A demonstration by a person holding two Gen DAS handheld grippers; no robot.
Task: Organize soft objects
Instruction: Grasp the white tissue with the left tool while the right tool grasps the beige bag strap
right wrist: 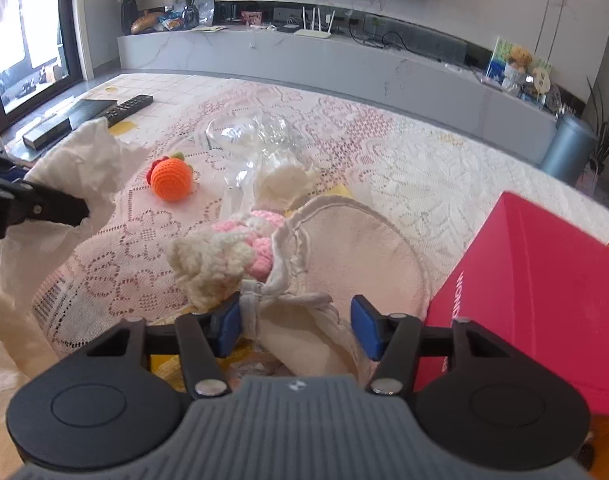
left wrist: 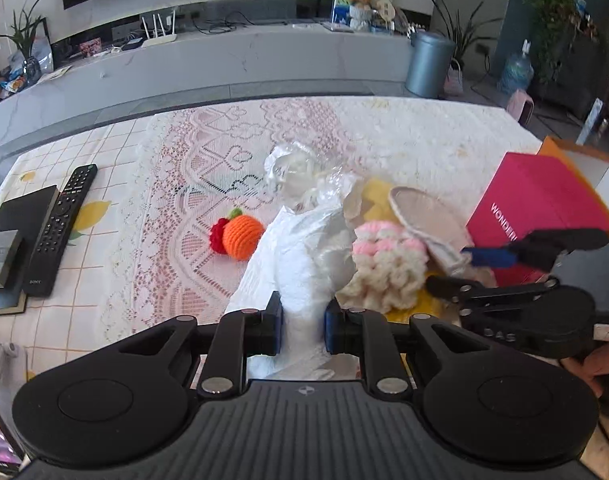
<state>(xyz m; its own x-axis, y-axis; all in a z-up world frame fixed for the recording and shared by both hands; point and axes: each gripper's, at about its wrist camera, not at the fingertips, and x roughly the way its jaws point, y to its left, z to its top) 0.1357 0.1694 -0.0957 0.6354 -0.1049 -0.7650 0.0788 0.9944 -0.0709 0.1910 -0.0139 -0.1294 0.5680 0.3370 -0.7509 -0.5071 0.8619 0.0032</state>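
Observation:
My left gripper (left wrist: 303,326) is shut on a crumpled white plastic bag (left wrist: 300,248), held above the table; the bag also shows in the right wrist view (right wrist: 84,160). My right gripper (right wrist: 296,324) is open around a round beige cloth pouch (right wrist: 352,256), also seen in the left wrist view (left wrist: 428,216). A pink and cream crochet piece (right wrist: 224,256) lies against the pouch's left side, also in the left wrist view (left wrist: 384,268). An orange crochet fruit (left wrist: 240,236) lies on the lace cloth, also in the right wrist view (right wrist: 171,180).
A pink box (right wrist: 536,300) stands at the right. Clear crumpled plastic wrap (left wrist: 300,172) lies mid-table. A remote (left wrist: 60,228) and black boxes (left wrist: 8,240) sit at the table's left. A yellow cloth (left wrist: 374,196) lies under the pile.

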